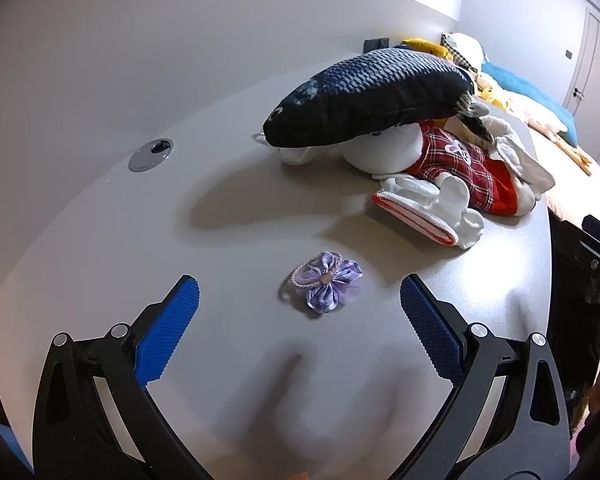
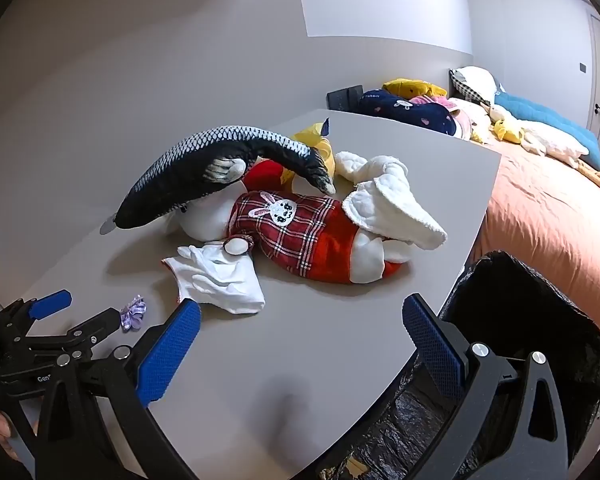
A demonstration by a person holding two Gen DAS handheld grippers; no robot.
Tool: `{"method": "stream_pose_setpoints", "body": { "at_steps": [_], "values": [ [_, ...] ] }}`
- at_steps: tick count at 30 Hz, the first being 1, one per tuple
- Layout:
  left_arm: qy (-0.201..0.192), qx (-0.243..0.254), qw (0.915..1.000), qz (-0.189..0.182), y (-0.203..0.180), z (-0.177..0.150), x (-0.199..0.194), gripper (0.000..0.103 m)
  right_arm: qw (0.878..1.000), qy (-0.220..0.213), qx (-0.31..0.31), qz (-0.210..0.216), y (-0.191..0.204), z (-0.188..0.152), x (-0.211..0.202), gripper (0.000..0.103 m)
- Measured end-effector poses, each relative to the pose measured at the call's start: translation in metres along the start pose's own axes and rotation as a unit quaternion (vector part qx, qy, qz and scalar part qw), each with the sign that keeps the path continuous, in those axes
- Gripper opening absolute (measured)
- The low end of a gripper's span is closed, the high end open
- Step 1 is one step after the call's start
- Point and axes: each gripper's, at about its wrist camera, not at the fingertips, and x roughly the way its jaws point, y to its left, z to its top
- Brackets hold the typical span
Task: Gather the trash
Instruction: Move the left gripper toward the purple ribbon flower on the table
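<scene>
Centring my spread left gripper (image 1: 300, 300) over the purple bow (image 1: 325, 286), I should pinch its knot before lifting from the table (image 1: 220, 220); right gripper (image 2: 302, 320) spread, empty.

Right gripper (image 2: 301, 312) open above table edge (image 2: 320, 360); black trash bag (image 2: 540, 312) beside; fish plush (image 2: 204, 176) atop doll (image 2: 300, 232).

Your left wrist view sits low and close over the counter (image 1: 100, 240), facing the wall. Your right wrist view looks from the counter's near edge, higher and farther back, toward the bed (image 2: 540, 216). Both share the fish toy (image 1: 372, 100) and counter.
</scene>
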Motion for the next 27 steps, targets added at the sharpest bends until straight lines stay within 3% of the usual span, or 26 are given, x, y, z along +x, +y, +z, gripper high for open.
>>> {"method": "stream_pose_setpoints", "body": {
  "at_steps": [27],
  "values": [
    [-0.001, 0.004, 1.0000, 0.003, 0.0000, 0.0010, -0.0021, 0.097, 1.000, 0.004, 0.002, 0.000, -0.0020, -0.0021, -0.0002, 0.101]
  ]
}}
